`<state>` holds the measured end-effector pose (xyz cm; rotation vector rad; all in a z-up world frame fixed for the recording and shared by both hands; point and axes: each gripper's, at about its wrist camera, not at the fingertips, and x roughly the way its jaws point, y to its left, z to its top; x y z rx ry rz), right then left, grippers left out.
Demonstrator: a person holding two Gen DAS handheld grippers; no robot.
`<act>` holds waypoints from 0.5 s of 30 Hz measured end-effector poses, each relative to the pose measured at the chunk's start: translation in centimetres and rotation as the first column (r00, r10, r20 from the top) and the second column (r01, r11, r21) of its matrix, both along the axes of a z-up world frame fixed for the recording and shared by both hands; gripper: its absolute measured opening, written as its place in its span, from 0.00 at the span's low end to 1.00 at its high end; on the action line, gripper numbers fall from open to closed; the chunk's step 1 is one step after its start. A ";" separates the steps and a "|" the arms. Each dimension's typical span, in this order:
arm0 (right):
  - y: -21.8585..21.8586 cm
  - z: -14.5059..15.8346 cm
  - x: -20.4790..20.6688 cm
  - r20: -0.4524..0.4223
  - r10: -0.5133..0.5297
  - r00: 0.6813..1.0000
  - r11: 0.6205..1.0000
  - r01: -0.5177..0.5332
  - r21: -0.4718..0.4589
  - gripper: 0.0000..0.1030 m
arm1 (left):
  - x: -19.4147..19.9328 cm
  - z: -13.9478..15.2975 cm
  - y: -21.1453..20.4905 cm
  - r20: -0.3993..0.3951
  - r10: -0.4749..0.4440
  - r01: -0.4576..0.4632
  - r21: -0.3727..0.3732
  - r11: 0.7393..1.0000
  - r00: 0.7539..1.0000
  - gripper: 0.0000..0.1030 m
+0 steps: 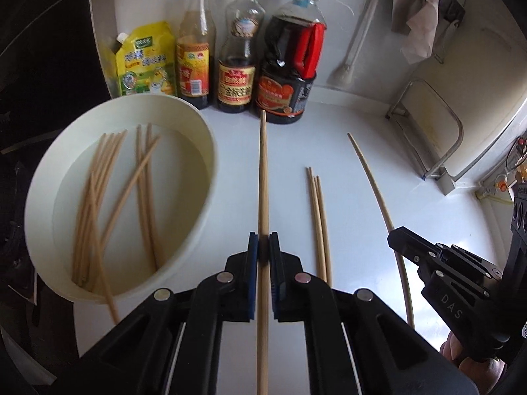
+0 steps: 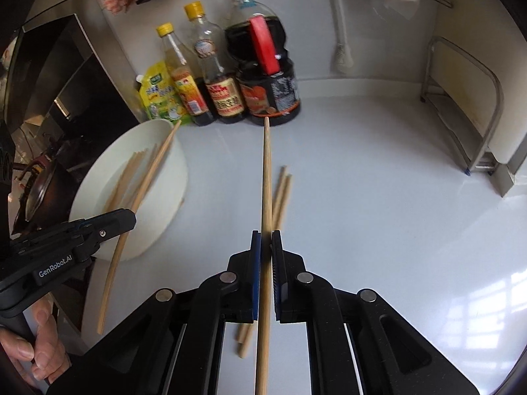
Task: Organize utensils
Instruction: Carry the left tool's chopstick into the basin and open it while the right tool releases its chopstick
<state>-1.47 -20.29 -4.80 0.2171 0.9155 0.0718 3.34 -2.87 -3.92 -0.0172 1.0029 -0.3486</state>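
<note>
My left gripper (image 1: 263,240) is shut on a wooden chopstick (image 1: 263,177) that points forward above the white counter, just right of a white bowl (image 1: 197,121) holding several chopsticks (image 1: 98,191). My right gripper (image 2: 266,240) is shut on another chopstick (image 2: 267,171), held above three loose chopsticks (image 2: 282,191) on the counter. In the left wrist view those loose chopsticks (image 1: 318,217) lie right of my held one, and the right gripper (image 1: 400,240) holds its chopstick (image 1: 372,177) further right. The left gripper (image 2: 126,219) shows beside the bowl (image 2: 171,217).
Three sauce bottles (image 1: 290,59) and a yellow pouch (image 1: 146,62) stand against the back wall. A metal rack (image 2: 467,105) stands at the right. A black stove (image 2: 56,75) lies left of the bowl. The white counter (image 2: 378,214) stretches to the right.
</note>
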 end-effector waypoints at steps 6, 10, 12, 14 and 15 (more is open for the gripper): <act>7.5 1.9 3.4 0.049 0.150 0.988 0.988 -0.152 0.042 0.06 | 2.1 1.4 6.9 0.025 0.118 -0.118 0.021 0.993 0.993 0.07; 12.3 1.4 6.1 0.042 0.226 0.973 0.971 -0.229 0.072 0.06 | 3.6 0.8 11.4 0.019 0.189 -0.190 0.046 0.981 0.982 0.07; 14.4 0.9 7.2 0.033 0.254 0.967 0.963 -0.256 0.088 0.06 | 4.4 0.2 13.4 0.010 0.218 -0.218 0.056 0.974 0.976 0.07; 16.1 0.4 8.3 0.027 0.273 0.962 0.957 -0.274 0.098 0.06 | 5.1 -0.4 14.9 0.002 0.239 -0.238 0.066 0.969 0.971 0.07; 16.9 0.2 8.8 0.023 0.279 0.960 0.955 -0.280 0.101 0.06 | 5.5 -0.7 15.5 -0.004 0.246 -0.245 0.068 0.967 0.969 0.07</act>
